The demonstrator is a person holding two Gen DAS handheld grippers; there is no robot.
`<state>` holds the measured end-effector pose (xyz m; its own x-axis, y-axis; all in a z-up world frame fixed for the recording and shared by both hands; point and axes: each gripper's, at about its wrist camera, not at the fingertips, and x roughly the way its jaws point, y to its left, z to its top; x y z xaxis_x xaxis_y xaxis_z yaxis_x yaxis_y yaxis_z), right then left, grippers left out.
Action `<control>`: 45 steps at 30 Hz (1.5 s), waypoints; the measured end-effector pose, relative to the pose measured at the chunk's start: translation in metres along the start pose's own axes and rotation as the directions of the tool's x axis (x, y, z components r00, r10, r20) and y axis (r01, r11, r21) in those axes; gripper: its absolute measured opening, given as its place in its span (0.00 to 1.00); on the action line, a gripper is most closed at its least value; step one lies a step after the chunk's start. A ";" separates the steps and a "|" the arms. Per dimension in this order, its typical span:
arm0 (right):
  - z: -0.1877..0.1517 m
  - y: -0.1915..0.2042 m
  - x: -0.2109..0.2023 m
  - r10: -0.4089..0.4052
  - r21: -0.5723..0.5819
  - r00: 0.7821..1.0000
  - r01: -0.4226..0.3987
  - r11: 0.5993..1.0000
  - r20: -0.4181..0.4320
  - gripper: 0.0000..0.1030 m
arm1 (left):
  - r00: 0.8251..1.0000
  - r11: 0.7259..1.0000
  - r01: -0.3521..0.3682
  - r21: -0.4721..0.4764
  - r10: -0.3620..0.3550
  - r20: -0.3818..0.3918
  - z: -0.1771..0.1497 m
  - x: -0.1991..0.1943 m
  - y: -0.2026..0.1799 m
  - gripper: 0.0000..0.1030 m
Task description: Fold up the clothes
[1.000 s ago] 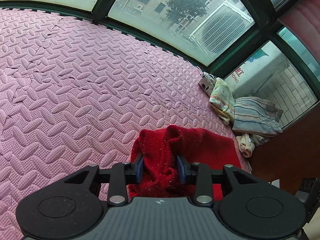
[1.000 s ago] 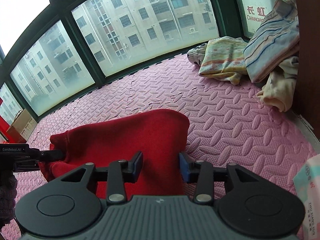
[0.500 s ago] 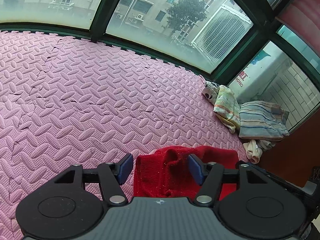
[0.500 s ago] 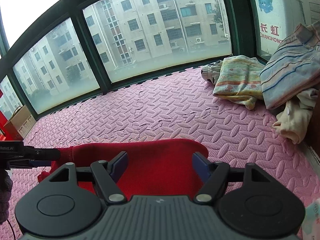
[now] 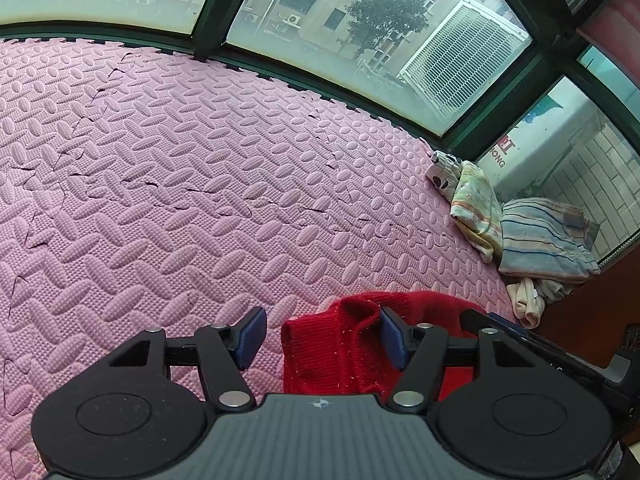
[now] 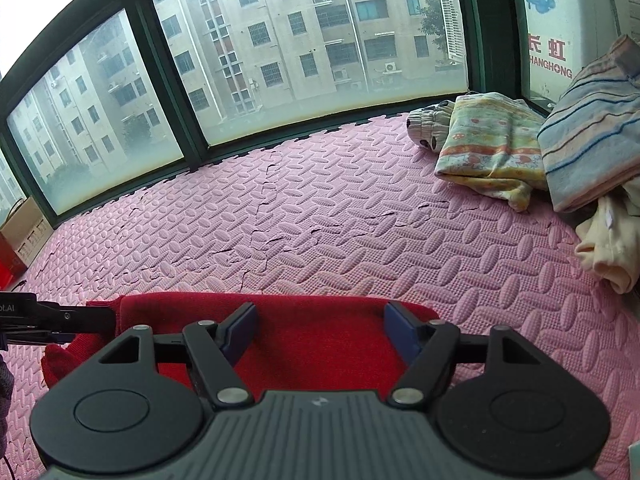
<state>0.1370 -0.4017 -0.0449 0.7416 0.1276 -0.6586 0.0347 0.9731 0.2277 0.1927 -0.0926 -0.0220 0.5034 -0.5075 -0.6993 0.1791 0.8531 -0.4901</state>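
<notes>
Left gripper (image 5: 320, 334) spread wide and holding nothing, poised just over the bunched knit end of a red sweater (image 5: 344, 348); right gripper (image 6: 320, 332) likewise fully parted and empty above the smooth folded edge of the same garment (image 6: 316, 340). Sweater flat on a pink foam mat (image 5: 180, 184), long axis running side to side beneath both tools, rumpled end nearest the left one and likely the next spot to tidy. Beyond the sweater, a heap of folded laundry (image 6: 520, 148) against the far corner. Behind it, green-framed windows (image 6: 168, 60) onto grey apartment blocks.
</notes>
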 end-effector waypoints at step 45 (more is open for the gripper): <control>-0.072 0.159 -0.060 0.265 -0.480 0.963 -0.210 0.852 0.048 0.70 | 1.000 1.000 -0.007 -0.027 0.007 -0.009 -0.006 0.007 0.016 0.71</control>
<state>0.0499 -0.2406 -0.0207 0.7554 0.3715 -0.5398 -0.4480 0.8940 -0.0116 0.1939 -0.0835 -0.0377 0.4974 -0.5028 -0.7070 0.1530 0.8530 -0.4990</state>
